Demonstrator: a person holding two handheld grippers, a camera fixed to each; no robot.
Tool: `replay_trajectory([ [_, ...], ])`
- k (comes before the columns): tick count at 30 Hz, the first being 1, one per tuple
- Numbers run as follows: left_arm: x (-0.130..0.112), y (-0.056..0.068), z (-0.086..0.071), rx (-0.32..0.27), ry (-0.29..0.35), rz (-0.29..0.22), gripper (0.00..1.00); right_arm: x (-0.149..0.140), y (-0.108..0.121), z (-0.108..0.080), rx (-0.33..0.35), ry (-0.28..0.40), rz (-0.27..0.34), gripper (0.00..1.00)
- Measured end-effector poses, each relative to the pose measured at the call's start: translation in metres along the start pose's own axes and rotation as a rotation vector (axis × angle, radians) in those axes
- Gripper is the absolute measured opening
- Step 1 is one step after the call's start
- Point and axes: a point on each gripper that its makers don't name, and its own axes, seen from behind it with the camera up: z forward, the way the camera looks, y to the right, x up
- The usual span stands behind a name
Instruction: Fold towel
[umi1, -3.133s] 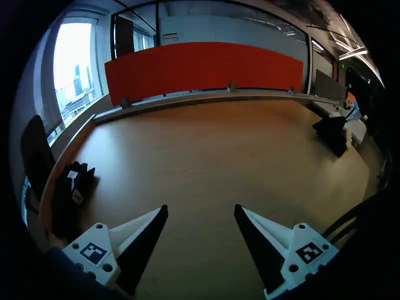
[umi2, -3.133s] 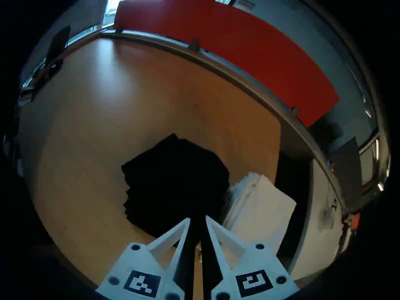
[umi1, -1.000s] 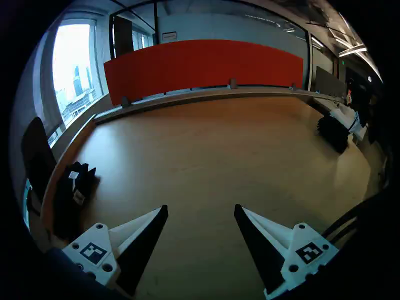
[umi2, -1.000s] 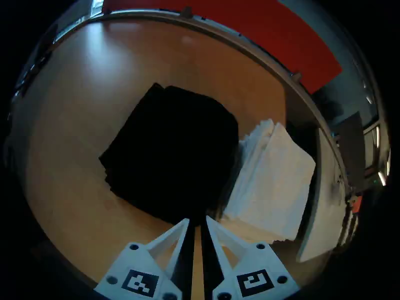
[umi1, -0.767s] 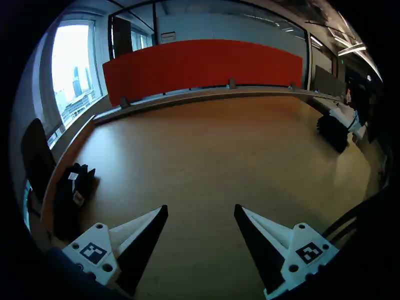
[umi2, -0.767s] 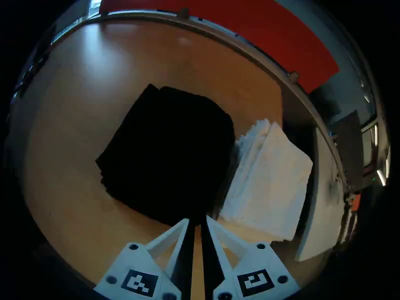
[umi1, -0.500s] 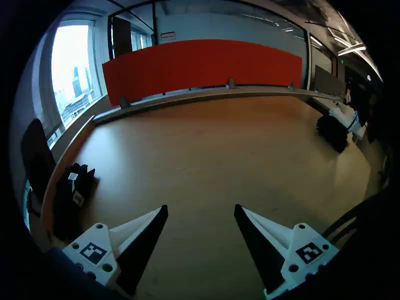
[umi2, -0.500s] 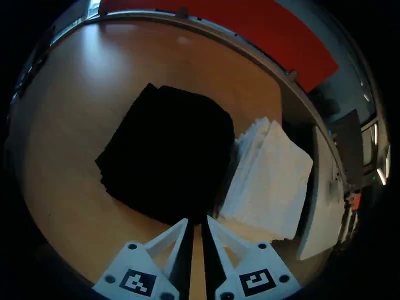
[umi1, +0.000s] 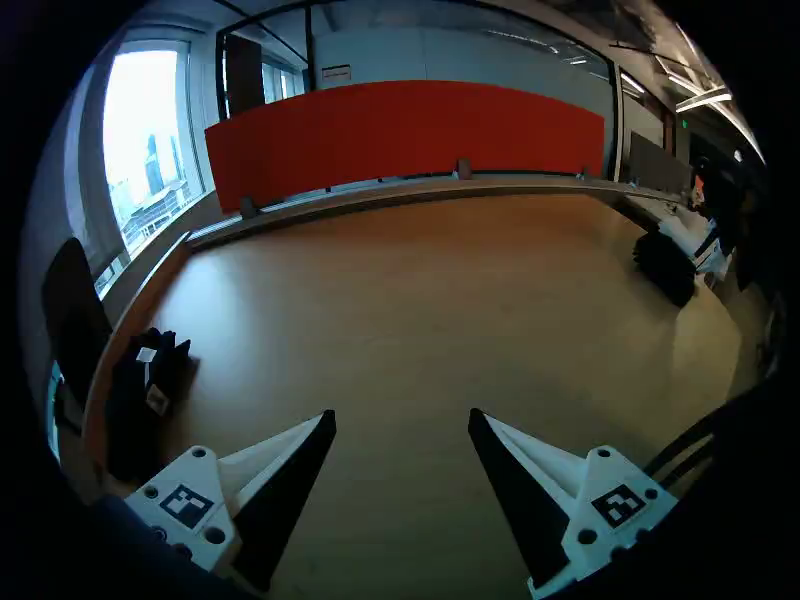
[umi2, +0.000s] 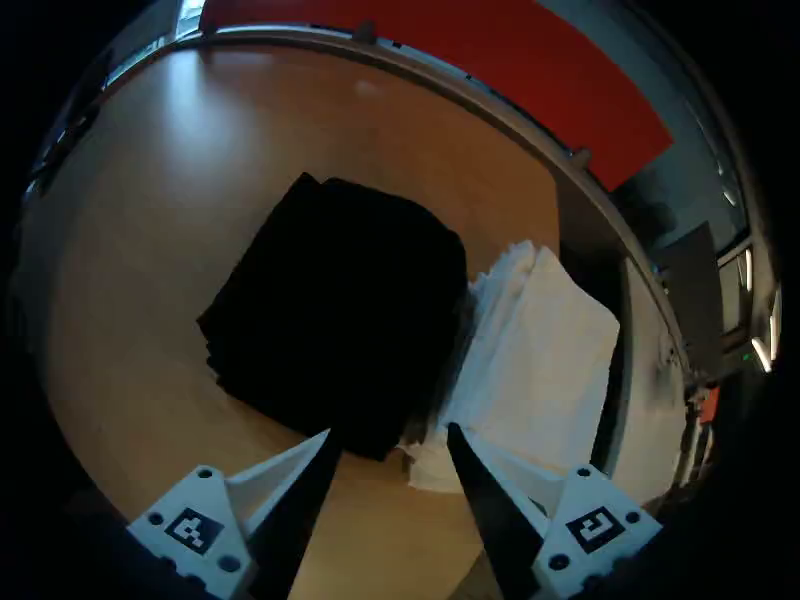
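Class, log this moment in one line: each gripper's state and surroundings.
left gripper: open, over wooden table | right gripper: open, above black towel stack beside white towel stack | held: nothing

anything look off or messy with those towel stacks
Nothing much. The black towel stack and white towel stack sit side by side on the table; only the white stack's layered edges look slightly uneven.

Cloth on wood
The black towel stack (umi2: 340, 310) looked matt cloth, the white towel stack (umi2: 530, 370) textured cloth; the tabletop (umi2: 150, 200) was smooth, faintly glossy wood.
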Motion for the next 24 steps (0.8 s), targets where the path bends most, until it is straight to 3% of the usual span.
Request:
replay_trajectory([
  [4, 0.001, 0.000, 0.000, -0.001, 0.004, 0.000, 0.99, 0.001, -0.003, -0.002, 0.001, 0.010, 0.015, 0.94],
  [15, 0.004, -0.001, -0.002, -0.004, 0.013, 0.002, 0.99, 0.009, -0.013, -0.011, 0.002, 0.044, 0.064, 0.94],
  [18, 0.005, -0.002, -0.003, -0.004, 0.015, -0.001, 0.99, 0.014, -0.019, -0.013, 0.010, 0.064, 0.099, 0.94],
  [24, 0.006, -0.004, -0.004, -0.004, 0.022, -0.004, 0.99, 0.031, -0.028, -0.017, 0.026, 0.123, 0.230, 0.94],
])
